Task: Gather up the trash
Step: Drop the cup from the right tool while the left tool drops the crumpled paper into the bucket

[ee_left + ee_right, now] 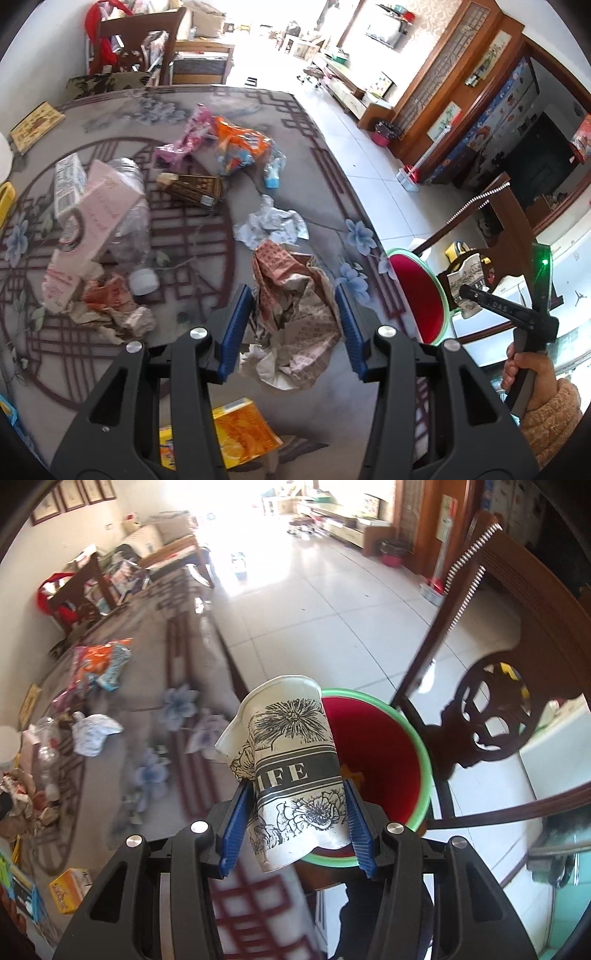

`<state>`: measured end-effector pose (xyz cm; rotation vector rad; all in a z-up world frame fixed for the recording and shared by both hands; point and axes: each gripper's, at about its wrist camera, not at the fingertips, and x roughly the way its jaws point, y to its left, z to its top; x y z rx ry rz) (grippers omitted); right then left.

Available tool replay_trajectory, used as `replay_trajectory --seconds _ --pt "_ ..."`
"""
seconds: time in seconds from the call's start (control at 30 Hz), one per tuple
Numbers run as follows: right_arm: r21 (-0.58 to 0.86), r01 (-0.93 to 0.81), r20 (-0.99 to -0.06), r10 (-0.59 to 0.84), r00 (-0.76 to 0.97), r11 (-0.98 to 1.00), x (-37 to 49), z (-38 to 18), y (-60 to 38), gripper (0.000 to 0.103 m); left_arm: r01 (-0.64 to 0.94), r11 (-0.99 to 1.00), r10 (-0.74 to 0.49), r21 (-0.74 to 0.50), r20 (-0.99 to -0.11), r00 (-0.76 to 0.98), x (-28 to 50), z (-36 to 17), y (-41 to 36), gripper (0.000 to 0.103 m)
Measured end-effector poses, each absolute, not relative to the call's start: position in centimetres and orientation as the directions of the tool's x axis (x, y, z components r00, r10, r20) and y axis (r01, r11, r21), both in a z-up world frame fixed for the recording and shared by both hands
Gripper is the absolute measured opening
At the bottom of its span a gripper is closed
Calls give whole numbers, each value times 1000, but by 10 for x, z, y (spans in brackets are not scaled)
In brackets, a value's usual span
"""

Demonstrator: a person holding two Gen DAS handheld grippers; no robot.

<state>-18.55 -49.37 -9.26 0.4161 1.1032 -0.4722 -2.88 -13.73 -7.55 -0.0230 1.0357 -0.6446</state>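
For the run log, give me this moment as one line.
left claw: shut on paper wad | right claw: shut on cup above bin | next: probably drop cup

Crumpled printed paper cup (291, 771), glossy red plastic bin (376, 760), shiny floor tiles (332, 602).
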Motion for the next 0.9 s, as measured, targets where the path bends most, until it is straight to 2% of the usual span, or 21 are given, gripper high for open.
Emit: replay_trajectory --seconds 0.23,0.27,0.3,0.4,0.53,0.8,0.87,0.9 --pt "52 563 -921 -179 347 825 -189 -102 -507 50 563 763 -535 -317 -799 275 -33 -83 -189 45" --pt "48 567 -922 -181 341 822 -190 -104 -510 53 576 753 -540 -318 -799 265 -34 -83 -198 45" --pt "48 570 -925 -179 336 821 -191 -106 -513 63 599 735 -550 -319 -797 249 -36 -83 -212 45" --pt "19 582 -921 -212 326 813 -195 -105 -518 72 649 689 -574 -322 -790 217 -40 -82 -242 45" --pt "-12 596 -912 -254 323 803 -205 -99 -523 74 720 623 -593 -304 -784 182 -48 -90 -288 45" --pt "23 699 -902 -287 323 715 -246 -87 -551 77 821 478 -609 -312 -791 54 -71 -114 -385 45" --pt "20 709 -903 -292 315 705 -252 -87 -555 77 840 446 -611 -308 -791 34 -77 -118 -402 47" --pt "23 715 -904 -291 313 698 -255 -87 -556 77 849 427 -610 -309 -792 19 -79 -120 -412 51"
